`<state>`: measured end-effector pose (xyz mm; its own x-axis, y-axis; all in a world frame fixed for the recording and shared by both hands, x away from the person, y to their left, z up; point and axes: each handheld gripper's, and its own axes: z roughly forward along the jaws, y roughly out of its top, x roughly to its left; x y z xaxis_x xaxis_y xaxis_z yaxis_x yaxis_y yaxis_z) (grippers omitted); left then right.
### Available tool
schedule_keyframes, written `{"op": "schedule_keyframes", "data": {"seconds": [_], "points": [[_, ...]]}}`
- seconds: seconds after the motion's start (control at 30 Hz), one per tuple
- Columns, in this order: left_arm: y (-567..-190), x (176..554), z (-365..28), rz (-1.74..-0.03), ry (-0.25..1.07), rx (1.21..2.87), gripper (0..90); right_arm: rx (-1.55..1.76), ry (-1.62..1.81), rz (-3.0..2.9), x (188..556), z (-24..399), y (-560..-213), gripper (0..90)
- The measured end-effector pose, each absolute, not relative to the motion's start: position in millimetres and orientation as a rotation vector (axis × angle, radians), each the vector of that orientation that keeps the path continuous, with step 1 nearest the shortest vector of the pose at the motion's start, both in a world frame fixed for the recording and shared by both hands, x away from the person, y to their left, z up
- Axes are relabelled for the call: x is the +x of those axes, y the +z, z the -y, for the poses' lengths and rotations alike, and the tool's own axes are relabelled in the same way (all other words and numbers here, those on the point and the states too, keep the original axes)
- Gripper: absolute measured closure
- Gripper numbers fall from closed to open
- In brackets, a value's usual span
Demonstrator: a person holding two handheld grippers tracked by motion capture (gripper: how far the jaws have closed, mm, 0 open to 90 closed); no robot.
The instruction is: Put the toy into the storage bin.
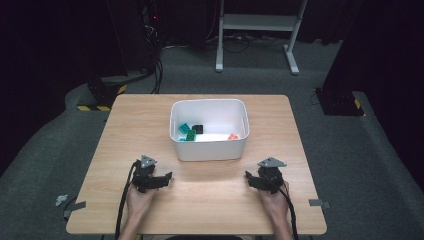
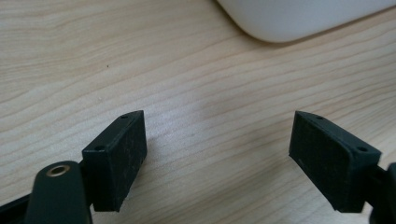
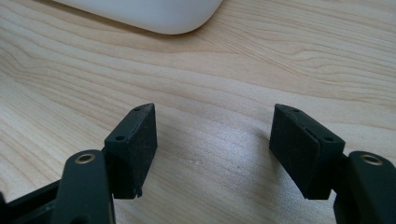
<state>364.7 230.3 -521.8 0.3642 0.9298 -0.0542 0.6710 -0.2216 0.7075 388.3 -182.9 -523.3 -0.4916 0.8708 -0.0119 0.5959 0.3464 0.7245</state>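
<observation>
**Both grippers low on the table, jaws apart, nothing held**

Left gripper [image 2: 217, 154]: jaws stand wide apart, bare wood grain between the pads. Nothing touched or clamped. In the high view it sits on the near left of the table [image 1: 125, 115], held in the person's left hand [image 1: 139, 200], cable trailing back toward the table's near edge.

Right gripper [image 3: 214, 149]: jaws likewise spread, only table surface between them. In the high view it rests on the near right, in the right hand [image 1: 272, 200], grey three-cornered plate on top.

The two grippers are well apart from each other, one to each side, both nearer the person than the white bin [image 1: 209, 150]. A rounded corner of the bin shows at the top of each gripper view, near but not touching the jaws.

The bin stands at the table's middle, upright. Inside it: teal and green bricks [image 1: 188, 132] bunched toward the left, a black brick [image 1: 198, 128] just beside them, an orange brick [image 1: 232, 136] apart at the right wall.
</observation>
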Motion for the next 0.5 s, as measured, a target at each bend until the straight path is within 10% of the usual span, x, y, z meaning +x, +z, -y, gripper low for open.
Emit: {"op": "schedule_keyframes", "data": {"seconds": [0.5], "points": [[-527.4, 361.7, -227.7, -1.360, 0.594, 1.973, 16.5, 1.285, 0.943, -2.217, 388.3, 182.9, -523.4, 31.9]]}}
